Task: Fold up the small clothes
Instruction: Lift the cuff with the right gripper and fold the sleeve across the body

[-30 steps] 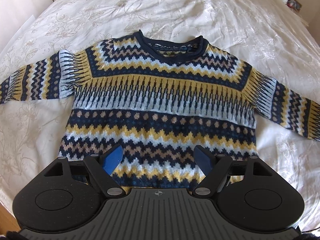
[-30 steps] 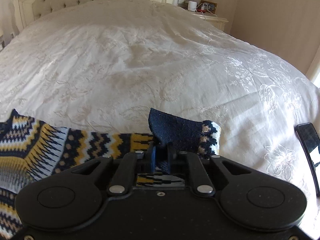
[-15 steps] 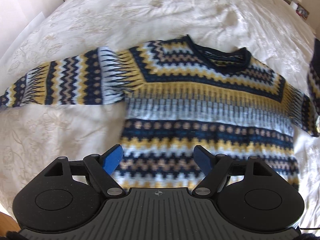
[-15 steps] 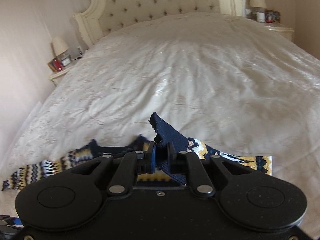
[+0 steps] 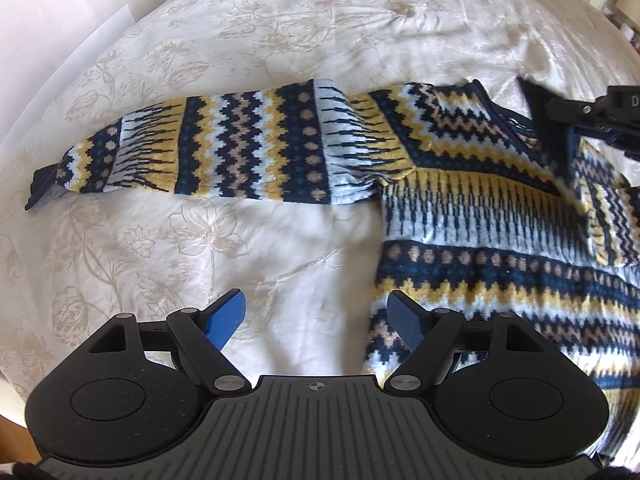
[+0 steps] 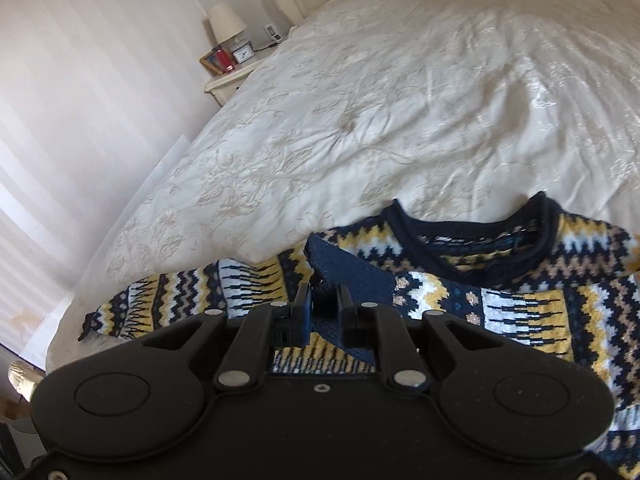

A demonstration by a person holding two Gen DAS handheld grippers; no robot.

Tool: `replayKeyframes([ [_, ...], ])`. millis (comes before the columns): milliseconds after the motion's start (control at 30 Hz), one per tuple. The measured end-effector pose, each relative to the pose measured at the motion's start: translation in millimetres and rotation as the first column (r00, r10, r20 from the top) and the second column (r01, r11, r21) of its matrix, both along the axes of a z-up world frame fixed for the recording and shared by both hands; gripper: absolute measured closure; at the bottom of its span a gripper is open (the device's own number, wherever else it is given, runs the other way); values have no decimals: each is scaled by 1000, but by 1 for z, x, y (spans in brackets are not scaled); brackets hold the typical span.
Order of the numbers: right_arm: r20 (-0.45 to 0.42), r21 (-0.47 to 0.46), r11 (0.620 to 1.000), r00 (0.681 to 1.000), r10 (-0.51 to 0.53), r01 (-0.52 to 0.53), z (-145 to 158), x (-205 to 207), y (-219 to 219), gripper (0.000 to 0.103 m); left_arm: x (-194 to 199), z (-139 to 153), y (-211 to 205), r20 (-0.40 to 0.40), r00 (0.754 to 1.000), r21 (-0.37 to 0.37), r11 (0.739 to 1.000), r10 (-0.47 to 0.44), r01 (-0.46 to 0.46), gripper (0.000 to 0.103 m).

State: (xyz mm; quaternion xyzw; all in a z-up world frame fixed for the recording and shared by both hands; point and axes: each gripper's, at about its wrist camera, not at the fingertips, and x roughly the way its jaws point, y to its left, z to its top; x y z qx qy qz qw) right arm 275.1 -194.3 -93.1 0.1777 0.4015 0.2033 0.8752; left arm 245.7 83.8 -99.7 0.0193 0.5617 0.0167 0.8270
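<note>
The right claw (image 6: 323,312), its jaws opening around the navy sleeve cuff (image 6: 348,276), should drop it flat across the patterned sweater (image 5: 500,216) while the spread left claw (image 5: 316,316) hovers empty.

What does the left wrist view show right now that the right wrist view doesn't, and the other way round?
Left wrist only: the open left gripper with nothing between its fingers, over bare bedspread; the sweater's lower body bands.
Right wrist only: the nightstand with its lamp, and the navy cuff between the right gripper's opening jaws.
Both: the patterned sweater, its outstretched sleeve, its neckline and the right gripper.
</note>
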Motion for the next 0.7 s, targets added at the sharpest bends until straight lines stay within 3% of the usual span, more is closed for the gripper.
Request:
replayKeyframes([
  [100, 0, -5, 1000, 1000, 22, -22, -5, -2, 12, 73, 4, -1, 1, 7, 1000, -3, 1000, -8, 8, 26],
  [133, -4, -19, 1000, 1000, 24, -24, -7, -5, 12, 69, 7, -1, 0, 10, 1000, -6, 1000, -13, 13, 26],
  [200, -12, -45, 999, 1000, 19, -19, -11, -10, 9, 50, 11, -1, -5, 17, 1000, -14, 1000, -26, 26, 26],
  [333, -54, -91, 996, 998, -21, 16, -26, -23, -13, 42, 23, -4, -22, 33, 997, -34, 997, -71, 73, 26],
  [467, -101, -128, 990, 992, -75, 62, -44, -40, -45, 26, 35, -11, -45, 43, 991, -88, 987, -130, 133, 31],
  [700, -163, -188, 978, 979, -126, 94, -67, -63, -86, 19, 61, -33, -79, 55, 981, -188, 963, -186, 193, 34],
])
